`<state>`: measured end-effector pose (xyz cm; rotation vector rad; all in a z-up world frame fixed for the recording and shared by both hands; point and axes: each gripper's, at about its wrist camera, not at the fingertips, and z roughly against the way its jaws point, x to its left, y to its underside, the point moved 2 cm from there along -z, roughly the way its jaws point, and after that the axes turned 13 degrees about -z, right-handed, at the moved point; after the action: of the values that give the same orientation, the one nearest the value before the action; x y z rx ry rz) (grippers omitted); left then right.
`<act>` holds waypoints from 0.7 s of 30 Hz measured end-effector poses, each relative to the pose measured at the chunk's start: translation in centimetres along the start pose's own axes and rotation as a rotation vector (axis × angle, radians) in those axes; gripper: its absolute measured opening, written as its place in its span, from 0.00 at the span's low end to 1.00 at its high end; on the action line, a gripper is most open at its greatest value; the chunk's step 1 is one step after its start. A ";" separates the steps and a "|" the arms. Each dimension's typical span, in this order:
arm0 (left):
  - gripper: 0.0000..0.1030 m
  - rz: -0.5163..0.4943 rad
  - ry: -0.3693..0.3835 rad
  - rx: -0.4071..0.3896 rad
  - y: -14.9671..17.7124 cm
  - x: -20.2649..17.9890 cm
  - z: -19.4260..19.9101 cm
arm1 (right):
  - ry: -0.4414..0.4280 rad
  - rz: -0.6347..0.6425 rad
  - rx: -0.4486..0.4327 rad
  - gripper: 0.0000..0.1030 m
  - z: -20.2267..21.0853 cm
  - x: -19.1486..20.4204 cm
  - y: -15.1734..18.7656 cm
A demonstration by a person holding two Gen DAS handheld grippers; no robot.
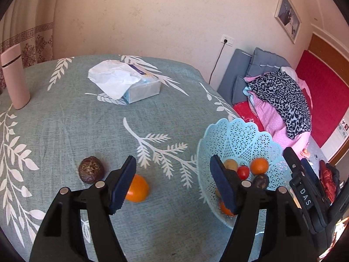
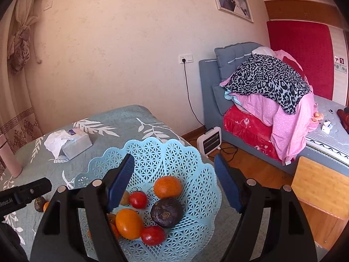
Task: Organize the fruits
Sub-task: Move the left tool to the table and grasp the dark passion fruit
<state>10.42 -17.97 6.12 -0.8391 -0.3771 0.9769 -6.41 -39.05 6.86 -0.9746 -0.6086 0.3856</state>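
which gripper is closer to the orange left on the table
Left. The left gripper hangs open right over the orange, which sits beside its left finger. The right gripper is open above the basket, off to the orange's right.

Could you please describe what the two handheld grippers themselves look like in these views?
Both match. The left gripper and the right gripper have glossy black plastic bodies branching into angled arms, round silver fasteners at the joints, and flat dark-blue ribbed pads on the jaws. White "DAS" lettering marks the right one's side; "Robot.AI" shows on the left.
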 end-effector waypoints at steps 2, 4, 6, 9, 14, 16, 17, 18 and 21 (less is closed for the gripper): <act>0.68 0.036 -0.025 0.002 0.1 1.7 0.4 | -0.007 0.020 -0.012 0.75 0.3 0.3 0.2; 0.68 0.065 -0.062 0.009 0.2 3.5 0.5 | -0.013 0.035 -0.015 0.75 0.4 0.6 0.3; 0.68 0.089 -0.093 0.011 0.5 5.0 0.8 | -0.016 0.043 -0.010 0.75 0.4 0.9 0.5; 0.68 0.130 -0.115 0.022 0.8 6.8 0.9 | -0.016 0.045 -0.003 0.75 0.2 1.0 0.6; 0.68 0.157 -0.134 0.049 1.5 8.1 0.3 | -0.021 0.051 0.005 0.75 0.2 0.9 0.7; 0.68 0.158 -0.134 0.065 1.8 8.3 -0.2 | -0.024 0.056 0.009 0.75 0.2 1.0 0.8; 0.67 0.155 -0.137 0.076 2.0 8.3 -0.6 | -0.026 0.058 0.010 0.75 0.1 1.1 0.8; 0.65 0.151 -0.139 0.087 2.2 8.3 -1.0 | -0.026 0.060 0.011 0.75 0.1 1.1 0.9; 0.50 0.136 -0.142 0.127 2.8 8.3 -2.4 | -0.030 0.064 0.015 0.75 0.1 1.2 1.0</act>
<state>14.76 -11.27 1.79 -0.6889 -0.3792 1.1788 -5.59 -37.78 6.44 -0.9768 -0.6024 0.4619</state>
